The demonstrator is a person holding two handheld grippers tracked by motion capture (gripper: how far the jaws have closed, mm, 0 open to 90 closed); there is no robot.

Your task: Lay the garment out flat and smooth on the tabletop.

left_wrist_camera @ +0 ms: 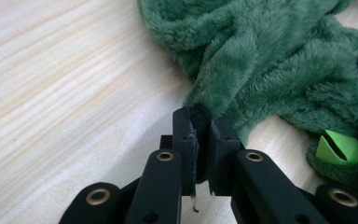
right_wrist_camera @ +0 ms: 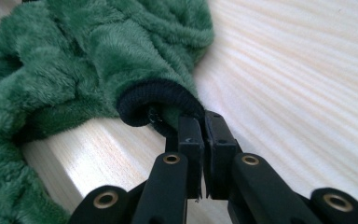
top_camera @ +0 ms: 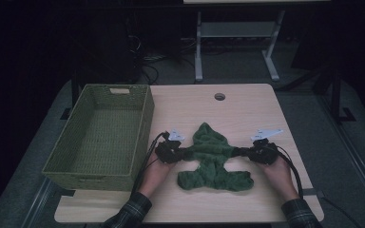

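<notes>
On the desk (top_camera: 247, 107), just to the right of the woven basket (top_camera: 100, 137), lies a green plush garment (top_camera: 214, 159), spread flat with its hood end pointing away from the person and its wider lower part bunched toward the near edge. The left claw (top_camera: 183, 153) sits between the basket and the garment, at the tip of the garment's left sleeve; in the left gripper view the left claw (left_wrist_camera: 204, 135) has its black jaws pressed together on the fuzzy edge of that sleeve, with the fabric pinched between the pads. A small bright green tag (left_wrist_camera: 339, 148) shows in that view, tucked in the garment's folds to the right of the jaws. The right claw (top_camera: 244, 153) is on the far side of the garment from the basket, at the tip of the right sleeve; in the right gripper view the right claw (right_wrist_camera: 204, 135) is clamped on the dark ribbed cuff (right_wrist_camera: 161, 100) at the sleeve's end, the jaws nearly meeting with the cuff's rim caught between them. The two sleeves stretch outward from the garment's body toward each claw. Both hands rest low on the desk behind the claws, with plaid sleeves (top_camera: 130, 209) at the near edge
</notes>
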